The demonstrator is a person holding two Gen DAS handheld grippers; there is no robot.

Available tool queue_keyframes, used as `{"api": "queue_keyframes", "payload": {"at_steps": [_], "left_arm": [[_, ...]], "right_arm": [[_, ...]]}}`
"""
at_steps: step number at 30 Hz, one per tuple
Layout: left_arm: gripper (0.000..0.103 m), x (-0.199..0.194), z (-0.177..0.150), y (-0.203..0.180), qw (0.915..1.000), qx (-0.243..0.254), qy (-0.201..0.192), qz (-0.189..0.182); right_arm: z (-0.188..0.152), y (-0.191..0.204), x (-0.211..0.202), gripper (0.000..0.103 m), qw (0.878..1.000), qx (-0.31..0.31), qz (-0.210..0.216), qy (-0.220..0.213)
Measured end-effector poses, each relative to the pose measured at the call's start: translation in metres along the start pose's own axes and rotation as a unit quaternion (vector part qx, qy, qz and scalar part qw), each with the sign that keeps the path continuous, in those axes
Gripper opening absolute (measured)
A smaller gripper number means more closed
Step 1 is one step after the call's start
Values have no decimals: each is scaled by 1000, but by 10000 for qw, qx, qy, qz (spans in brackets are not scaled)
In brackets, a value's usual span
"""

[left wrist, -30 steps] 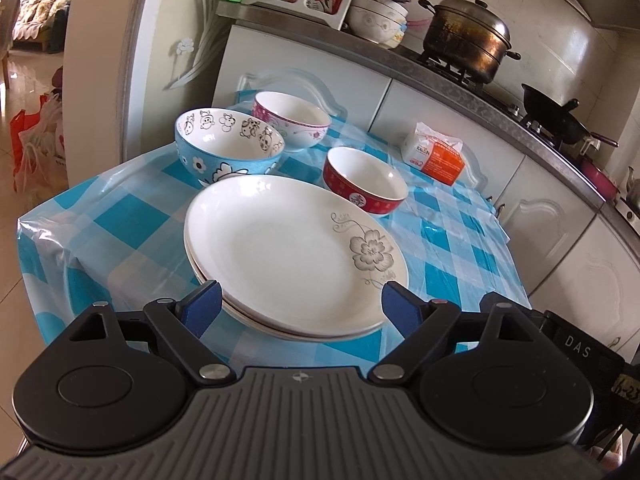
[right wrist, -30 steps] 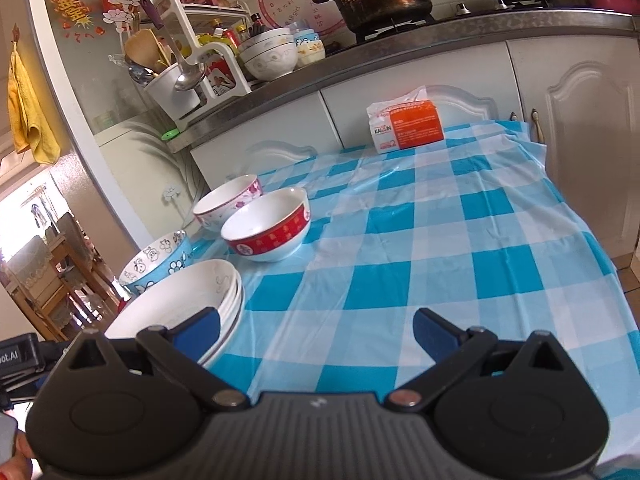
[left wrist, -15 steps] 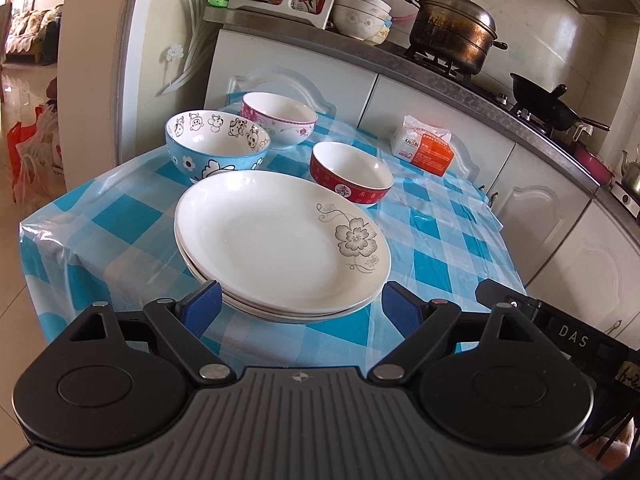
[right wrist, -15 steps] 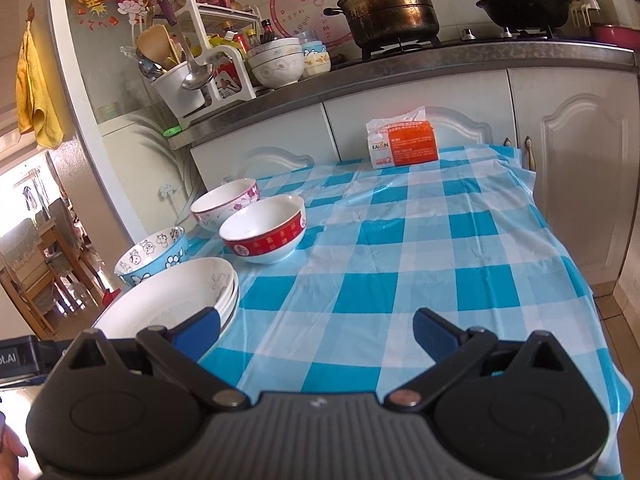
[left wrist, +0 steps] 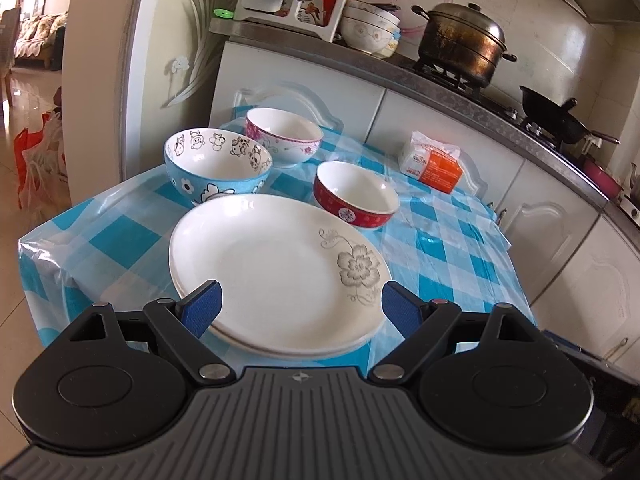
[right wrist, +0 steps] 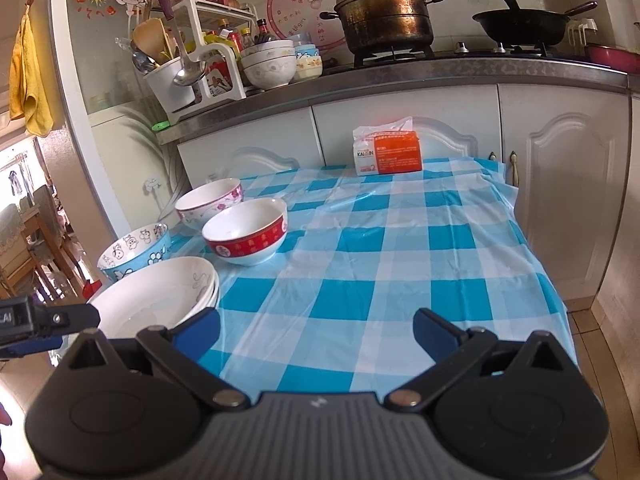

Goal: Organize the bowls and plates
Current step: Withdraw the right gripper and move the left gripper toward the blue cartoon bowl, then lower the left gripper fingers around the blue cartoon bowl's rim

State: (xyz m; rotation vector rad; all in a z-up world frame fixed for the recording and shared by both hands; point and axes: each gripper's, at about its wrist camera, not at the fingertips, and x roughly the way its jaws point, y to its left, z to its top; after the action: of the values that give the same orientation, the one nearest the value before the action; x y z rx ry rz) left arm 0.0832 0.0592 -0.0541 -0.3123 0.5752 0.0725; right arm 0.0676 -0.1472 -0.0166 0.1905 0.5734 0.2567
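Stack of white round ceramic plates [left wrist: 276, 268], top one printed with a grey flower near its right rim, sits at the near left corner of the blue-and-white checked plastic tablecloth [right wrist: 384, 264]. At least two plates, rims nested; exact count cannot be told. Surface looks glazed and clean.

Just beyond the stack: blue ceramic bowl with cartoon animals inside its rim [left wrist: 218, 168] to the far left, red-banded white bowl [left wrist: 356, 194] to the far right, pink-flowered white bowl [left wrist: 284, 136] farther back. All upright, none stacked yet. The blue bowl looks touching or nearly touching the plates; cannot tell which.

Left gripper [left wrist: 301, 308] hovers at the near edge of the stack, blue pads spread wide, holding nothing. Right gripper [right wrist: 316, 330] sits over bare cloth to the right, pads also spread, empty.

Risks, as judged:
- Glazed rim is thin and slick; a pinch on the top plate alone could slip or tip it.
- Stack sits close to the table's edge; a push toward the near left could slide it off, the cloth sliding along.
- Reaching for the far bowls over the plates could knock the blue bowl.

Orange-and-white tissue pack [right wrist: 387, 152] at the far edge, well apart.
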Motion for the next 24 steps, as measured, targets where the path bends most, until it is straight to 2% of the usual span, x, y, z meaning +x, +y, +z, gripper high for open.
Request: {"api": "queue_keyframes", "payload": {"at_steps": [4,7,14,17,24], "left_arm": [[103,12,12,9,9995,-232,-140,151],[103,19,27,23,9970,-588,-380,328],[103,40,73,67,9814,-1476,-926,806],[103,52,87,79,9755,-1629,-1100,990],[103,74,97,110,9728,-1917,-1123,659]], "right_arm": [[1,-1,6,102,10000,14,64,41],[3,-2,13,102,9997,137,181,126],[19,3,24,102,9974,403,597,99],[29,10,28,102,9965,378,744,57],[58,34,52,102,9918,326,1224,193]]}}
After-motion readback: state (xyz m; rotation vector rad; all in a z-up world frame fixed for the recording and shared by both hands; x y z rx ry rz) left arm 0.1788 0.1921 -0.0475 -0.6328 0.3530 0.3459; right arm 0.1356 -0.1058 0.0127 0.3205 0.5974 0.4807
